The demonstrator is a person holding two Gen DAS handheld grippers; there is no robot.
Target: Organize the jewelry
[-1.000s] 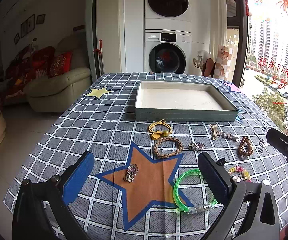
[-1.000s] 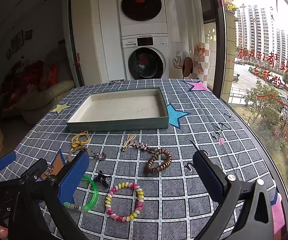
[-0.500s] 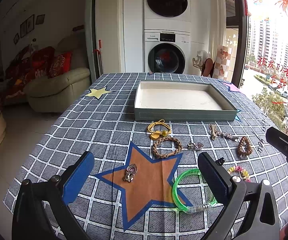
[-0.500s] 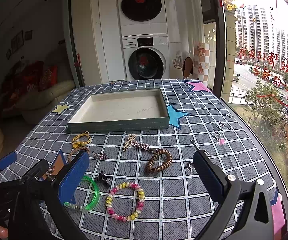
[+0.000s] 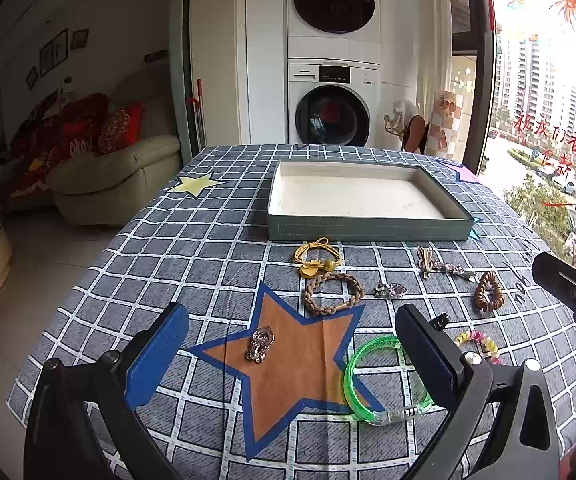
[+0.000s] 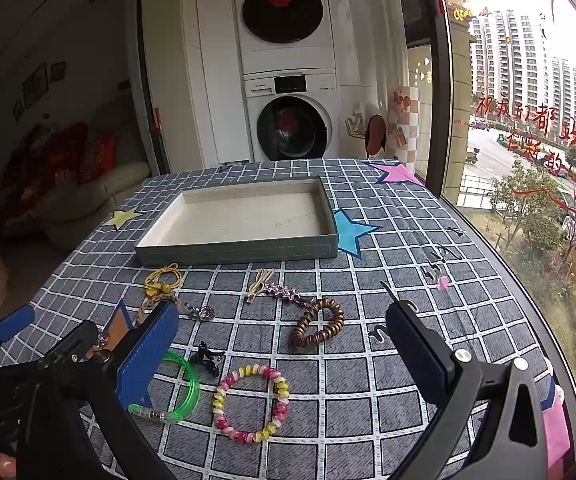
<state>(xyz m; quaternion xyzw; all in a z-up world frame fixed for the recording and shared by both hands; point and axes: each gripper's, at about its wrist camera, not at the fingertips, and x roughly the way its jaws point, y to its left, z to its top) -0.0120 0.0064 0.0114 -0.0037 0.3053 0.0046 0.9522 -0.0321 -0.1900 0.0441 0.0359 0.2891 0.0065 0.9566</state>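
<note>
Two tools, both spread wide and empty, hover low over the near edge of the counter (image 5: 135,248). Left tool (image 5: 292,354): nothing between the pads; heart-shaped charm (image 5: 261,343) lies on the orange star patch (image 5: 300,360) just inside the gap. Green bangle (image 5: 384,380) sits at 3 o'clock from the charm, partly hidden behind the left tool's right pad. Right tool (image 6: 281,352): released; bead bracelet (image 6: 251,402) and black claw clip (image 6: 206,358) lie between its pads, brown coil tie (image 6: 319,322) at 12 o'clock from the bracelet.

Further out: braided bracelet (image 5: 332,294), yellow cord tie (image 5: 316,258), silver hairpin (image 6: 275,290), small pendant (image 5: 390,290). Tray (image 5: 368,230) at 12 o'clock, far side of all pieces, nothing in it. No piece sorted yet.

Risks, judged:
- Charm is flat and small; pads may close over it and pinch the cloth instead, dragging the cover and shifting every piece.
- Left tool's right pad is near the bangle; a descent could nudge or trap it.
- Bracelet and clip lie close; a right-side closing may catch both.
- The tools work near each other; reaching together risks collision.
</note>
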